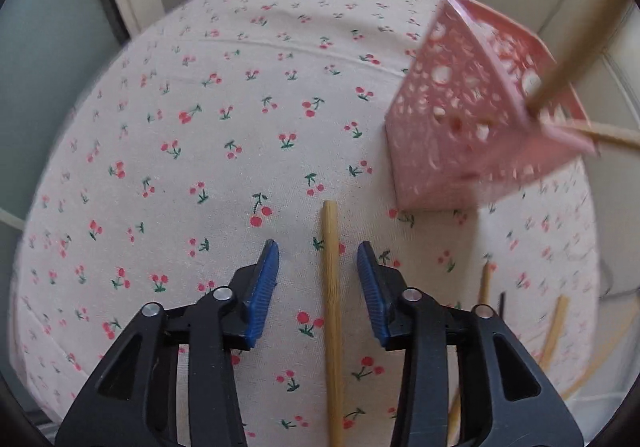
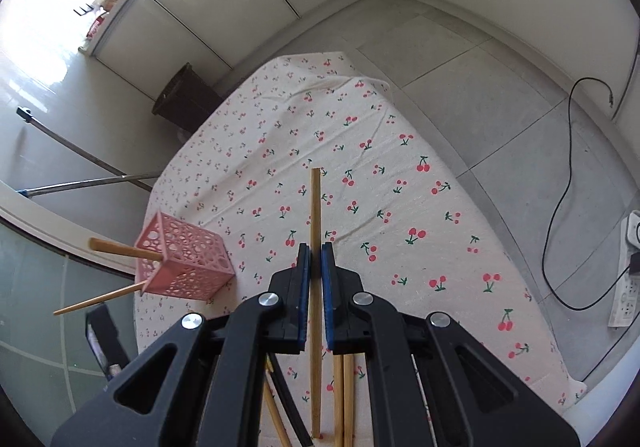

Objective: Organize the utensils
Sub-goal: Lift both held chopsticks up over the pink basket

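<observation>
Chopsticks lie split: one (image 2: 315, 247) clamped in the right tool (image 2: 315, 259) above the desk (image 2: 400, 187), another (image 1: 332, 287) lying between the left tool's (image 1: 318, 267) part-open jaws, so either might slip aslant and miss the pink holder (image 2: 184, 259)

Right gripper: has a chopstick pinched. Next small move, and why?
Probably carry the chopstick left toward the pink holder. The right gripper is shut on it, the holder already has two sticks, and more lie loose on the tablecloth.
</observation>
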The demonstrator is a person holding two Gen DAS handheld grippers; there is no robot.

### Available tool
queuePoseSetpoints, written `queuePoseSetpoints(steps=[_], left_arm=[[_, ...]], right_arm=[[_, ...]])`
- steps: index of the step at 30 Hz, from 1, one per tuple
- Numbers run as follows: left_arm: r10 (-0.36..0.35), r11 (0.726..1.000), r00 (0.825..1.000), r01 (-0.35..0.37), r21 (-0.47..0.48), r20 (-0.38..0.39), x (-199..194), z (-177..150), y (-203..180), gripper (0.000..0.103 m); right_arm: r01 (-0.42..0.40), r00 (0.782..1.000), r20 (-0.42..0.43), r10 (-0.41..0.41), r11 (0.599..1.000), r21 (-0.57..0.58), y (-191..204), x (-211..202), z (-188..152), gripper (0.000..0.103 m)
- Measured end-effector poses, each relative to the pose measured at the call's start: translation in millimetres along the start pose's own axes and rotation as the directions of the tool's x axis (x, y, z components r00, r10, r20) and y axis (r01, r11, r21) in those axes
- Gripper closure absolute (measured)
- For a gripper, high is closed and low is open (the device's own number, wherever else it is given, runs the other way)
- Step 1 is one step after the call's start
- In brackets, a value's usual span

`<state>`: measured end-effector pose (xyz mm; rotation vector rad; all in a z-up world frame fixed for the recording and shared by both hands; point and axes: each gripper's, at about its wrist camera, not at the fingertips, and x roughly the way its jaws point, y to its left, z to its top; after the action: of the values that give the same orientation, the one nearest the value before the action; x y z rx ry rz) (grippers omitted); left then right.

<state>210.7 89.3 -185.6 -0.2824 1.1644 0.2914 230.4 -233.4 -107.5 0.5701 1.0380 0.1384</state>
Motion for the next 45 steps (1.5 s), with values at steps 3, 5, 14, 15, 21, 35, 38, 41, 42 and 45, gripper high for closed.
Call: queuePoseSetpoints(steps=[3,5,14,15,21,35,38,41,42,45], left_arm=[[-0.005,1.0,1.0,0.005,-0.008,0.013,-1.1,-3.8,7.1,0.087],[-0.039,0.999,0.999,0.039,-0.034,0.006,-1.7,-4.7,18.7,0.095],[-0.267,0.955,0.963,0.26,-0.146,-0.03,-22.9,-10.1,57.0,0.097],[-0.269,0.955,0.963,0.265,-0.134,-0.014,-30.9,-11.2,57.2,0.097],[-0.306,0.95,0.94,0.313,-0.02,0.154,-110.7,-35.8,55.4,0.097],[-0.385,0.922,0.836,0.371,0.116,0.391,-235.1,-35.8,36.1,0.097],[-0.391,0.918,0.795,0.377,0.127,0.465,-267.3,-9.1,26.9,0.097],[-0.371,0.924,0.77,0.363,0.122,0.519,-285.2,14.3,17.9,0.097],[-0.357,0.928,0.759,0.355,0.113,0.545,-290.3,25.5,13.7,0.097],[-0.307,0.943,0.737,0.321,0.088,0.602,-294.0,44.9,4.4,0.097]], right_arm=[[-0.016,1.0,0.016,0.016,1.0,-0.015,2.4,-13.9,-1.3,0.097],[-0.027,0.999,0.024,0.027,0.999,-0.021,4.7,-20.0,-2.9,0.097],[-0.079,0.995,0.059,0.082,0.996,-0.051,13.9,-52.7,-11.8,0.097],[-0.088,0.994,0.064,0.091,0.995,-0.054,14.9,-57.4,-12.2,0.097],[-0.153,0.981,0.113,0.161,0.985,-0.074,22.3,-92.6,-12.3,0.097],[-0.25,0.943,0.208,0.26,0.966,-0.072,32.8,-146.2,1.2,0.097],[-0.256,0.942,0.207,0.264,0.965,-0.063,33.3,-145.2,4.5,0.097],[-0.242,0.947,0.204,0.249,0.968,-0.06,35.1,-143.1,7.5,0.097],[-0.238,0.947,0.205,0.246,0.969,-0.063,35.9,-143.0,7.8,0.097],[-0.239,0.948,0.197,0.25,0.968,-0.078,40.9,-142.4,10.2,0.097]])
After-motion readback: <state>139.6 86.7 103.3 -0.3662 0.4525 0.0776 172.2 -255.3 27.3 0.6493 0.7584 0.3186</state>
